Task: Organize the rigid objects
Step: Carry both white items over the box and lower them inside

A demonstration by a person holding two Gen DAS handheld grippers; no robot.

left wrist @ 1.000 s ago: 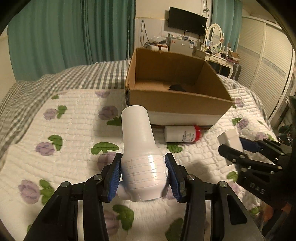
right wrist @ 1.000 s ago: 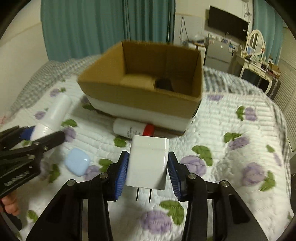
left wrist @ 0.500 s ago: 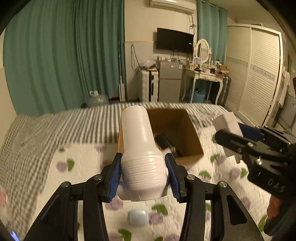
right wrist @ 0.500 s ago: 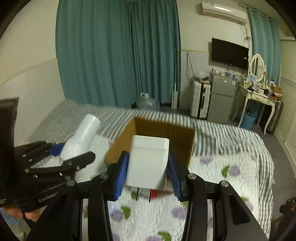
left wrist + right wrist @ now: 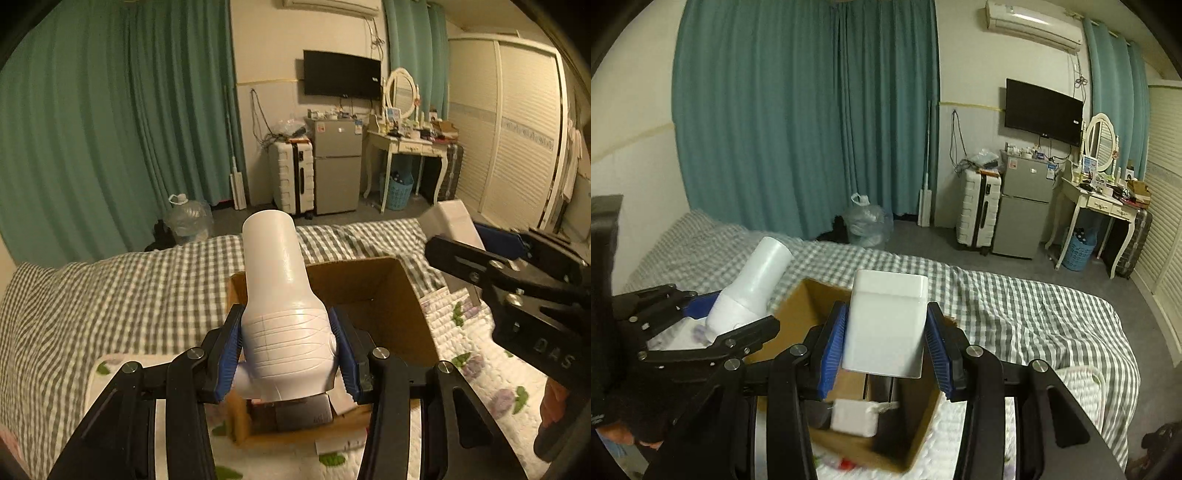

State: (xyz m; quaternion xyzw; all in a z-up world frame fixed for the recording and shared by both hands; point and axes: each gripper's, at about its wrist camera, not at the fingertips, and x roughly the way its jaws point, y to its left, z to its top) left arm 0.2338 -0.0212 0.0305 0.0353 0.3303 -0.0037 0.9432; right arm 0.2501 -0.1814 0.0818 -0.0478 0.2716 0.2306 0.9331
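Observation:
My left gripper (image 5: 287, 354) is shut on a white bottle-shaped object (image 5: 284, 317), held above the open cardboard box (image 5: 413, 314). My right gripper (image 5: 884, 347) is shut on a white plug adapter (image 5: 886, 321) with two prongs pointing down, held over the same box (image 5: 798, 306). The bottle (image 5: 753, 288) and left gripper (image 5: 701, 321) show at the left of the right wrist view. The adapter (image 5: 456, 225) and right gripper (image 5: 480, 254) show at the right of the left wrist view. Inside the box lie a white item (image 5: 855, 417) and dark items.
The box sits on a bed with a white flowered quilt (image 5: 480, 369) and a grey checked blanket (image 5: 110, 295). Beyond the bed stand teal curtains (image 5: 110, 129), a white suitcase (image 5: 291, 177), a small fridge (image 5: 338, 166) and a dressing table (image 5: 410, 144).
Both grippers have lifted their objects off the quilt and moved up and forward until they hang over the open box. Both grips stay shut.

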